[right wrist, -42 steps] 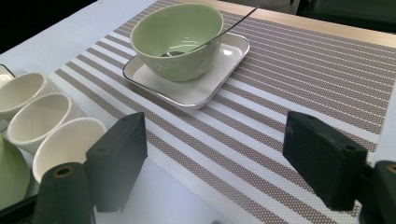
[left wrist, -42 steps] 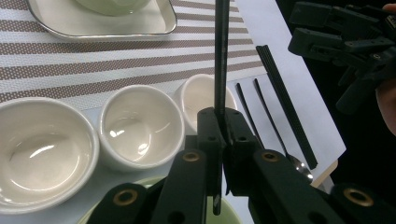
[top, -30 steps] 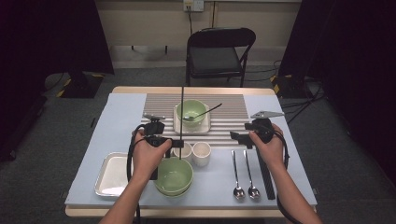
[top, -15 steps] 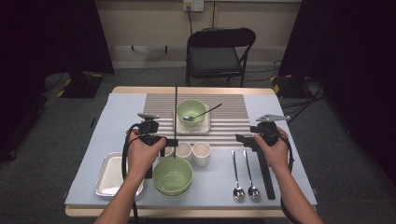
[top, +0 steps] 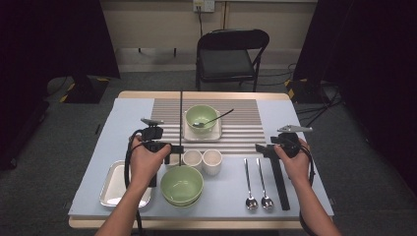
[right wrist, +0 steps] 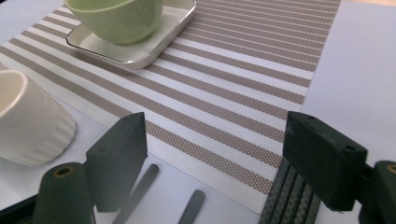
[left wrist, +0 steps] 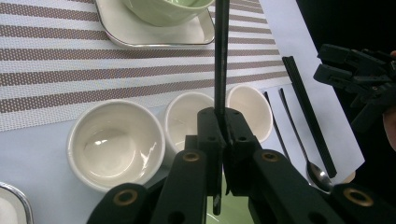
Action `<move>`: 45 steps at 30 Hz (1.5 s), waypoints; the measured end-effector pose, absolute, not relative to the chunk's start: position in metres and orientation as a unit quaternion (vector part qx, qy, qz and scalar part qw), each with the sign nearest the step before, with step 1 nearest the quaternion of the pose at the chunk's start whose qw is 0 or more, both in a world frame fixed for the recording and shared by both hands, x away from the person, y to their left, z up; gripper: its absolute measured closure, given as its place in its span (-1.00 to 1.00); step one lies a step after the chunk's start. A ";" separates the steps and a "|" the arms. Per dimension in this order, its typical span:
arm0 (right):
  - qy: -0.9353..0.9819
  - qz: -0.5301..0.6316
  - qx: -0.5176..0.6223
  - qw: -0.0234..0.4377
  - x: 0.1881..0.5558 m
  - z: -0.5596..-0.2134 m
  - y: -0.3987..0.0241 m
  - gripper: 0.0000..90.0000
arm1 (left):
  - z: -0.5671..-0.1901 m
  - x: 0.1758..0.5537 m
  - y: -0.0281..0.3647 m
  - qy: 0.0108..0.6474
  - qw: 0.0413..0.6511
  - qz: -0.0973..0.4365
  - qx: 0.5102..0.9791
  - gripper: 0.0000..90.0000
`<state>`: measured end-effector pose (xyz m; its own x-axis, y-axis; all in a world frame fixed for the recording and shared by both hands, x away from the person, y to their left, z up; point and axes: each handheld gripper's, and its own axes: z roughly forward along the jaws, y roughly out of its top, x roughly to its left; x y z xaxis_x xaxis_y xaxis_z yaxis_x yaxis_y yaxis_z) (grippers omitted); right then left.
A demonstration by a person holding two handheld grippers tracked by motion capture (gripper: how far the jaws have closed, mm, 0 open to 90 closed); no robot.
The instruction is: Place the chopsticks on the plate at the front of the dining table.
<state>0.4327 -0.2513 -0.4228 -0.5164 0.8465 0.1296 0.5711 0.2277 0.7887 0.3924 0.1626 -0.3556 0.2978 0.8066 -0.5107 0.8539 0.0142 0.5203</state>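
Observation:
My left gripper (top: 176, 148) is shut on a thin black chopstick (top: 181, 118) that stands upright above the cups. In the left gripper view the chopstick (left wrist: 220, 56) rises from between the closed jaws of my left gripper (left wrist: 223, 126). My right gripper (top: 260, 147) is open and low over the far ends of the black chopsticks (top: 279, 179) lying at the right. In the right gripper view, those chopsticks (right wrist: 292, 200) lie under the right jaw of my right gripper (right wrist: 219, 158), and two spoon handles (right wrist: 140, 191) lie between the jaws.
A green bowl (top: 201, 118) with a spoon sits on a square plate on the striped placemat (top: 241, 132). White cups (top: 212, 161), a second green bowl (top: 182, 186), a metal tray (top: 115, 184) and two spoons (top: 251, 182) lie near the front. A chair (top: 231, 56) stands behind the table.
The right gripper has moved right and down toward the lying chopsticks. The left gripper has shifted slightly left with the upright chopstick.

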 end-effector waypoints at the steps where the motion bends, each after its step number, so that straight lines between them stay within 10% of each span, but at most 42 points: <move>1: 0.765 0.414 0.464 0.166 0.432 -0.424 -0.253 -0.52 | -0.355 0.393 0.163 0.592 0.396 -0.030 0.701 0.94; 45: 0.742 0.395 0.507 0.191 0.423 -0.456 -0.300 -0.50 | -0.357 0.424 0.170 0.611 0.377 -0.033 0.695 0.94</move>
